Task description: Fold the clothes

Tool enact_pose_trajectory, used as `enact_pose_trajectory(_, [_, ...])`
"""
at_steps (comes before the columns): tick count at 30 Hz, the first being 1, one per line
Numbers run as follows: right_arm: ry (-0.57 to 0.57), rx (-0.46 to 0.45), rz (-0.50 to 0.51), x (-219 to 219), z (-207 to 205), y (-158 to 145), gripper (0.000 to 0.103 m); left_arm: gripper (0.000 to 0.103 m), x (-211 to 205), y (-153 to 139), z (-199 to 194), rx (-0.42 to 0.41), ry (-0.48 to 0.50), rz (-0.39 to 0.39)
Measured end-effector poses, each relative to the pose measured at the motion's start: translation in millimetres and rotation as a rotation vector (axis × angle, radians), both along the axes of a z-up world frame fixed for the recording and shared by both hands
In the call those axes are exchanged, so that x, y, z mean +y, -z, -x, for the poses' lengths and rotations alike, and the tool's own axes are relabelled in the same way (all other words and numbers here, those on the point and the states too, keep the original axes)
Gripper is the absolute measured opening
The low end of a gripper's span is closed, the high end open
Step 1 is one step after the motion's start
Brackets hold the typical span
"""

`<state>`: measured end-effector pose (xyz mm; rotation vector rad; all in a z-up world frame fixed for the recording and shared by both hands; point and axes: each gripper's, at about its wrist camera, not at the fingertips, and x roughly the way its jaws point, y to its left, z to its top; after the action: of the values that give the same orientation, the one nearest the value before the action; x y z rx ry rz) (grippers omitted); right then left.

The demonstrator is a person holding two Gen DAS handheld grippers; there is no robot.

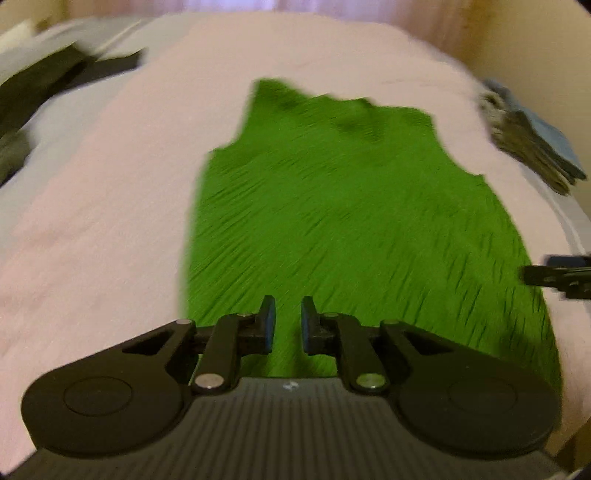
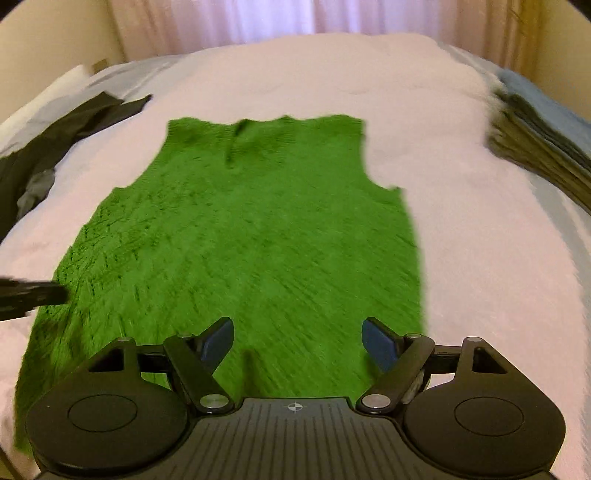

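A green knitted sleeveless vest (image 1: 343,206) (image 2: 258,229) lies flat on the pink bedspread (image 1: 92,229) (image 2: 480,258), neckline at the far end and hem toward me. My left gripper (image 1: 288,325) hovers over the hem near the vest's left side, its jaws only a narrow gap apart with nothing between them. My right gripper (image 2: 297,339) is wide open over the hem near the right side and holds nothing. Each gripper's tip shows at the edge of the other view: right gripper (image 1: 554,275), left gripper (image 2: 33,295). Both views are motion-blurred.
Dark crumpled clothes (image 1: 44,92) (image 2: 55,140) lie at the bed's far left. A stack of folded garments (image 1: 535,147) (image 2: 543,155) sits at the right edge. A curtain (image 2: 258,18) and walls stand beyond the bed.
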<state>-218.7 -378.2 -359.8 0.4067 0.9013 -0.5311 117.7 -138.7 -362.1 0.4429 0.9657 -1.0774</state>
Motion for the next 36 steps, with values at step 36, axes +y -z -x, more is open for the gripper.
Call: enact_pose_trajectory(36, [0.257, -0.003, -0.177, -145.1, -71.4, 30.5, 0.071, 0.005, -171.5, 61.1, -164.6, 0.337, 0.024, -0.031])
